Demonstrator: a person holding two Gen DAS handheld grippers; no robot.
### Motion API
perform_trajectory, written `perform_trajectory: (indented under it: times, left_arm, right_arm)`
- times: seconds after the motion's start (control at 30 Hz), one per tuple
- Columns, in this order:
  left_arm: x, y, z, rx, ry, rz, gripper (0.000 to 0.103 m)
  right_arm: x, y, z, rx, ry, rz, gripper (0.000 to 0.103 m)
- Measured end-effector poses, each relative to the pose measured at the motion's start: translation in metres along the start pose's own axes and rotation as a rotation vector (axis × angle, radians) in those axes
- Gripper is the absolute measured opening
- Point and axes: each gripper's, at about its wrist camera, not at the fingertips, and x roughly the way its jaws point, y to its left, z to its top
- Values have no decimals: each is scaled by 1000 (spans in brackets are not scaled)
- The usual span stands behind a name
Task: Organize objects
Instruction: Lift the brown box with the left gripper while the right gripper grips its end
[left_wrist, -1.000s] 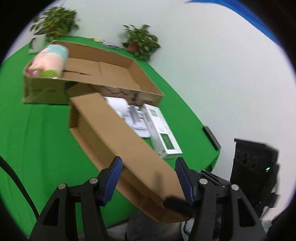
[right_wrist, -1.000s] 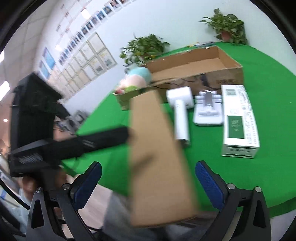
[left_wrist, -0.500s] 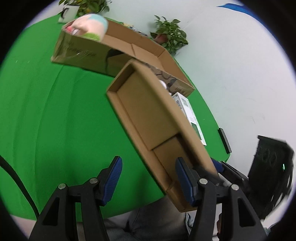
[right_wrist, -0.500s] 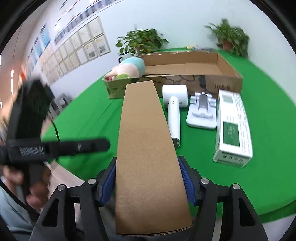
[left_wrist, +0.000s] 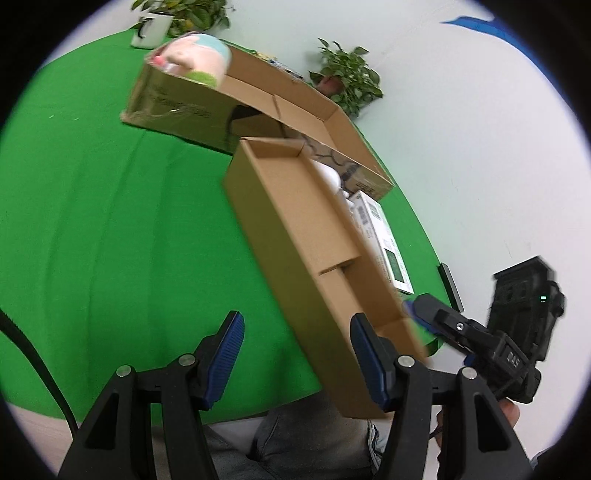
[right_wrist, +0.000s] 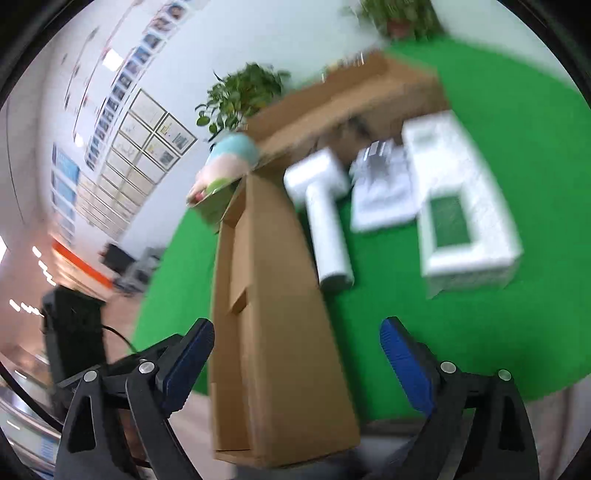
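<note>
A long, shallow cardboard tray (left_wrist: 303, 229) runs from the table's near edge toward the back, tilted, with its open side facing the left wrist view. My left gripper (left_wrist: 297, 354) has its jaws apart. Its right finger overlaps the tray's near end and its left finger is free over the green cloth. In the right wrist view the tray (right_wrist: 273, 314) lies between the fingers of my right gripper (right_wrist: 297, 362). Those jaws are opening and there is a gap on both sides. I cannot tell what holds the tray up.
A big open cardboard box (left_wrist: 295, 107) stands at the back with a plush toy (left_wrist: 195, 59) at its left end. A white handheld device (right_wrist: 325, 221), a white dock (right_wrist: 384, 188) and a white carton with green label (right_wrist: 465, 221) lie right of the tray. Potted plants (left_wrist: 347, 81) stand behind.
Half a second ago my right gripper was shut across the tray; its jaws have now spread off it. The tray has rolled to show its inside in the left view and shifted right.
</note>
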Motion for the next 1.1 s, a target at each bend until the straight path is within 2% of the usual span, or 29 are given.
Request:
perform_trajectory:
  times: [0.13,0.17,0.2,0.27,0.33,0.37,0.4,0.47,0.53,0.57,0.63,0.7,0.73,0.77,0.8,0.87,0.93,0.97,1.1]
  left_arm:
    - [14,-16,8,47,14,-14,58]
    - [17,-18,10,52,16,-14,58]
    - [19,-20,11,54,16,-11,58]
    - [20,-20,14,57,19,1,53]
    - [17,-18,14,66,15,23,51]
    - [14,-17,12,67,4,53,51]
    - [11,-14,11,70,-6,77,51]
    - [3,-2,7,49,-5,79,48]
    - [0,8,7,35,-7,103,48]
    - [1,11,10,31,-3,115,44]
    - [6,15,14,28,14,118,36]
    - [12,14,19,38,26,124,34]
    - [15,11,20,49,31,122,30]
    - [19,8,21,63,43,123,26]
    - [22,6,22,72,51,142,24]
    - [23,4,19,81,51,164,22]
    - [20,1,11,76,58,168,22]
    - [18,-2,7,79,60,177,22]
    - [11,-16,-15,98,58,225,22]
  right_arm:
    - [-14,14,-4,-166,-27,-45,89]
    - [-12,15,-4,-169,-22,-49,78]
    - [-7,16,-7,-166,-8,-56,58]
    - [8,20,-13,-175,55,-82,36]
    - [19,32,-16,-210,60,-99,35]
    - [22,38,-18,-214,73,-65,33]
    - [27,48,-22,-213,101,9,33]
    - [27,58,-26,-227,88,31,35]
    - [26,67,-25,-251,45,-25,51]
    - [27,69,-23,-252,29,-46,57]
    - [30,71,-19,-240,32,-70,57]
    - [38,75,-14,-245,33,-102,57]
    - [43,77,-13,-244,38,-137,56]
    - [47,77,-9,-235,45,-160,51]
    - [51,75,-5,-224,55,-175,40]
    - [60,69,-1,-202,79,-204,29]
    - [67,69,-3,-207,88,-202,24]
    - [68,69,-5,-218,90,-201,19]
    - [58,77,-24,-266,95,-227,15]
